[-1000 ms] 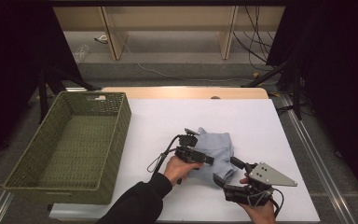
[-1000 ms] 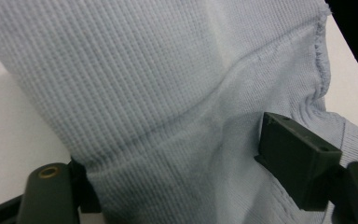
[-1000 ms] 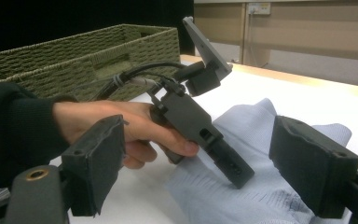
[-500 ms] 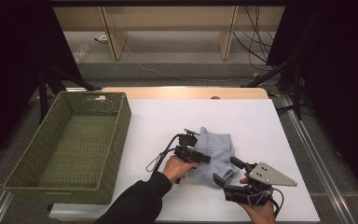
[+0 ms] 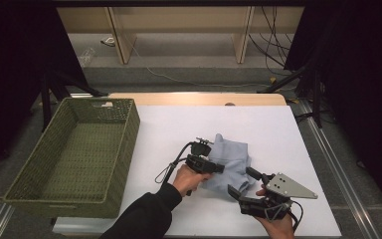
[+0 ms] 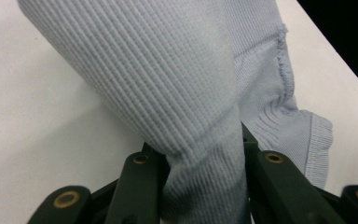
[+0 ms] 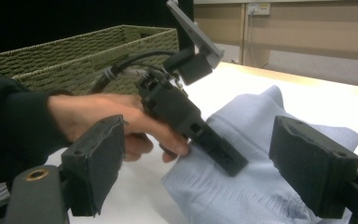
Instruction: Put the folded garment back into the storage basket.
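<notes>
Left tool just closed, clenched on cloth fold. Right tool released. Risk: thin pinch, possibly slipping when lifted toward basket.

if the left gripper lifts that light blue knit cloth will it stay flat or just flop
Probably flop: the light blue knit cloth already bunches into a soft fold where the left gripper, whose jaws have just been closing, pinches it. Its ribbed weave looks grippy, so slipping seems unlikely. It likely weighs little and would drape down, dragging over the white table.
</notes>
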`<action>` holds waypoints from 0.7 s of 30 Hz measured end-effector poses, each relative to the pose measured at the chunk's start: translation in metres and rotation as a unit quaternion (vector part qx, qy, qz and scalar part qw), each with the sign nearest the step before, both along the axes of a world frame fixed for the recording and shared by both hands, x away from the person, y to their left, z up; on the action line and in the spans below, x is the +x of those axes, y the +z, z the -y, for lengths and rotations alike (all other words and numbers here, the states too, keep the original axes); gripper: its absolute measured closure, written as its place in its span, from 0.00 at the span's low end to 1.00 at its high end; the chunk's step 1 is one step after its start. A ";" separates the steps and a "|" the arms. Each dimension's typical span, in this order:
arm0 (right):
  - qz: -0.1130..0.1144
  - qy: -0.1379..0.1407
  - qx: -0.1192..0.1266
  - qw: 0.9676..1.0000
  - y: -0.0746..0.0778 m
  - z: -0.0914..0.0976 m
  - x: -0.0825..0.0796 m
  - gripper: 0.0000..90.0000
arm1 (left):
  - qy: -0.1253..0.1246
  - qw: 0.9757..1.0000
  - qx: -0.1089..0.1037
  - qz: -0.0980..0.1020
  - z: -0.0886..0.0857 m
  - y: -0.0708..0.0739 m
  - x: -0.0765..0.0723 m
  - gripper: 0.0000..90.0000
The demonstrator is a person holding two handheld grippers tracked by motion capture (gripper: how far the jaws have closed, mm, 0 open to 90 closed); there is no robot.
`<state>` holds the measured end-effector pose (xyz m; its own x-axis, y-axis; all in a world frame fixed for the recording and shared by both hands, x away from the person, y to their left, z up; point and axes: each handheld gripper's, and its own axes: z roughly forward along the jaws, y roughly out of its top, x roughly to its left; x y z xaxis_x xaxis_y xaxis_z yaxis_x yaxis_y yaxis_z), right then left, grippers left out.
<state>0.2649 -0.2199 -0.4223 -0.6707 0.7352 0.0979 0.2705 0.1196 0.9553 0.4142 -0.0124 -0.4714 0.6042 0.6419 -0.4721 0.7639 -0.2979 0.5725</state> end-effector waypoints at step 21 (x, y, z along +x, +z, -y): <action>0.001 -0.001 0.000 1.000 0.000 0.000 0.000 0.21 | -0.028 0.996 0.016 0.087 -0.028 0.046 -0.016 0.79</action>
<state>0.2650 -0.2199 -0.4225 -0.6693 0.7367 0.0966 0.2695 0.1195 0.9556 0.3980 0.0152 -0.4251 0.7107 0.6178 -0.3364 0.6351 -0.3579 0.6845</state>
